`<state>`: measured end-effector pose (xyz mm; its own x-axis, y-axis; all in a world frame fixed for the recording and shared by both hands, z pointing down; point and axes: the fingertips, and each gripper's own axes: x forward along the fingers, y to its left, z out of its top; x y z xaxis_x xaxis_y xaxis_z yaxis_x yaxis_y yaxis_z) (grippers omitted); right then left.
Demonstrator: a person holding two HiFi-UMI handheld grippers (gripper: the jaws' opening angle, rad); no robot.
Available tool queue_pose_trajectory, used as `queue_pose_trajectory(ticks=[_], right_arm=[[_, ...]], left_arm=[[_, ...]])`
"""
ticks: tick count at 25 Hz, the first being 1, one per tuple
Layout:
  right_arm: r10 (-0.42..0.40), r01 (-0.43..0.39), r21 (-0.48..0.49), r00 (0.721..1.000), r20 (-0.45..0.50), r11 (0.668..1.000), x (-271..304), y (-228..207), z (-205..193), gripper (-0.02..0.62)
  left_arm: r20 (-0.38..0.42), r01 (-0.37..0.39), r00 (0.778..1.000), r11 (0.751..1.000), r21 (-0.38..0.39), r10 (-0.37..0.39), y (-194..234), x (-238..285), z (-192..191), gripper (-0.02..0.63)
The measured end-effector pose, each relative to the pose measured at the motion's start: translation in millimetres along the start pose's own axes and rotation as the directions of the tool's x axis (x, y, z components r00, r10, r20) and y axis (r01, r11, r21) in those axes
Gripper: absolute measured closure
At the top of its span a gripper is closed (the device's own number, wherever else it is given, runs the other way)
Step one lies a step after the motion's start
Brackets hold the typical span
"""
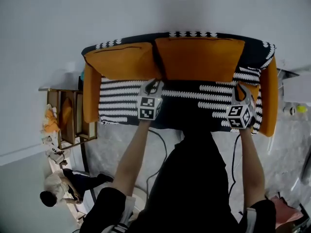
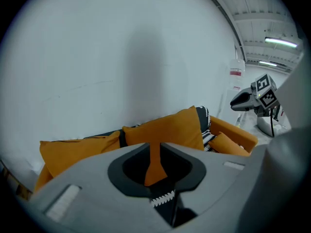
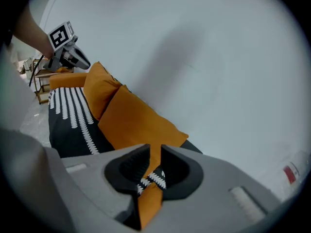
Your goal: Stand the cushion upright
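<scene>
Two big orange cushions stand upright against the back of a sofa (image 1: 121,106) with a black-and-white cover: one on the left (image 1: 121,61), one in the middle to right (image 1: 199,57). My left gripper (image 1: 154,85) hovers over the seat just below the seam between them. Its jaws show only a narrow slit (image 2: 156,149) with nothing in it. My right gripper (image 1: 244,92) hangs over the seat's right end, likewise nearly closed and empty (image 3: 155,152). Through each slit I see only distant sofa fabric. Neither gripper touches a cushion.
A small orange cushion (image 2: 228,144) lies by the right armrest (image 1: 269,96). A wooden shelf (image 1: 68,118) stands left of the sofa, and a person (image 1: 63,186) crouches on the floor below it. Cables (image 1: 160,144) trail on the floor in front. A white wall (image 1: 155,8) rises behind.
</scene>
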<state>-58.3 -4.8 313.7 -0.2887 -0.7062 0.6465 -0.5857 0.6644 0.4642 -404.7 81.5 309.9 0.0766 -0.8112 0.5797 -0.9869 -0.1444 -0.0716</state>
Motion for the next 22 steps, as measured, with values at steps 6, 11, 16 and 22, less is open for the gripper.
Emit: queue_pose_trajectory(ticks=[6, 11, 16, 22], right_arm=[[0.003, -0.005, 0.051, 1.0, 0.029, 0.999, -53, 30, -4, 0.551], [-0.027, 0.025, 0.102, 0.999, 0.019, 0.994, -86, 35, -23, 0.551], [-0.055, 0.06, 0.174, 0.998, -0.033, 0.983, -105, 32, -63, 0.551], [-0.074, 0.103, 0.254, 0.99, -0.122, 0.962, -125, 21, -126, 0.551]], left_arm=[[0.06, 0.065, 0.996, 0.997, -0.031, -0.063, -46, -35, -1, 0.572], [0.076, 0.146, 0.987, 0.989, -0.023, -0.144, -92, -44, 1, 0.58], [0.066, 0.229, 0.971, 0.973, -0.002, -0.228, -142, -40, 2, 0.58], [0.02, 0.343, 0.939, 0.938, 0.042, -0.344, -212, -27, 0, 0.578]])
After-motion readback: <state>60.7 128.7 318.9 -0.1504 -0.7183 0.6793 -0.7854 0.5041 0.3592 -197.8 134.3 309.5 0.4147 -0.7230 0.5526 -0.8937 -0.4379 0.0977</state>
